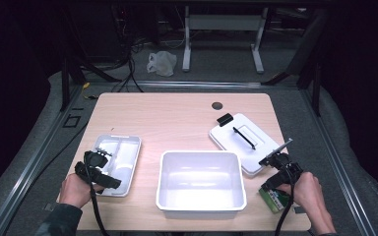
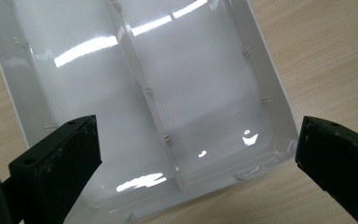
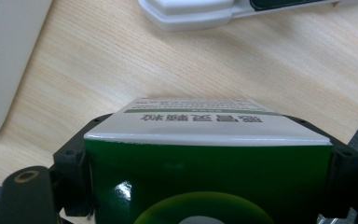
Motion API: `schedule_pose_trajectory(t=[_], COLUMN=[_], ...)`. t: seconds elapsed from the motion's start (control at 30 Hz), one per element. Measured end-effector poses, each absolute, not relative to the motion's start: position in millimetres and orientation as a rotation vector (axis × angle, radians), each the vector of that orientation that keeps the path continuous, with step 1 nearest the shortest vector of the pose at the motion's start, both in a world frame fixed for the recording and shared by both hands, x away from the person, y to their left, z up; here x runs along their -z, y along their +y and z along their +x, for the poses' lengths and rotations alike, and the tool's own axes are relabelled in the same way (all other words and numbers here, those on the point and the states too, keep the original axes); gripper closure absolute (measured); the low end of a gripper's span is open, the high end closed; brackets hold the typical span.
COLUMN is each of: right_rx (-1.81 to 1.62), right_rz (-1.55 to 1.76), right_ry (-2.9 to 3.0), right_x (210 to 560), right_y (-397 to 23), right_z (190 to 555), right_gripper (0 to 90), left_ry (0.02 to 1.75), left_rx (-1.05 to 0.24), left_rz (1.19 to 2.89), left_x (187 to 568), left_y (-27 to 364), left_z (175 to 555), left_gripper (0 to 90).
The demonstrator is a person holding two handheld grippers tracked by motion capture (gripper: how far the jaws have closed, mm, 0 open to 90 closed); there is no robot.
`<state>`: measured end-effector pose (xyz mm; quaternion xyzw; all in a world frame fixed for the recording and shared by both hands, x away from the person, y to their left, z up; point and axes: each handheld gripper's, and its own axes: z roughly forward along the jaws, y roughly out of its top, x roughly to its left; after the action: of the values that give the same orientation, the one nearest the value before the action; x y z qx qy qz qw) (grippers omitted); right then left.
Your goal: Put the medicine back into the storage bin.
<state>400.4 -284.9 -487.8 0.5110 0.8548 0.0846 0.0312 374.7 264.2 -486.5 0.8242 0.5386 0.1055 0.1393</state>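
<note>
A green and white box (image 3: 205, 140) with printed text sits between the jaws of my right gripper (image 3: 209, 156), which press on both of its sides. From above, this gripper (image 1: 273, 190) holds the box (image 1: 275, 199) low over the table's front right corner, beside the white bin. My left gripper (image 1: 96, 160) hovers over the near end of a white divided tray (image 1: 129, 147) at the left. In the left gripper view, the gripper (image 2: 196, 158) stands open, with the tray (image 2: 272, 88) and its two bare compartments below.
A deep white bin (image 1: 201, 154) stands at the front centre, its wall (image 3: 4, 70) close to the held box. A white lid (image 1: 229, 137) with a black handle lies at the right, its edge (image 3: 191, 11) just ahead of the box. The far half of the table is bare wood.
</note>
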Motion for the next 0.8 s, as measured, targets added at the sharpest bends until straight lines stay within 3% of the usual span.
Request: schedule_pose_trajectory(t=[0.8], right_rx=[-0.263], right_rz=[0.931], right_ry=[2.865], right_x=[448.1], right_y=[-257.5], right_z=[389.7], right_gripper=[15.8], left_ry=[1.521], left_rx=[-0.296], left_rz=[2.375], left_x=[483.7], left_y=[265.9], left_z=[372.3], left_gripper=[0.1])
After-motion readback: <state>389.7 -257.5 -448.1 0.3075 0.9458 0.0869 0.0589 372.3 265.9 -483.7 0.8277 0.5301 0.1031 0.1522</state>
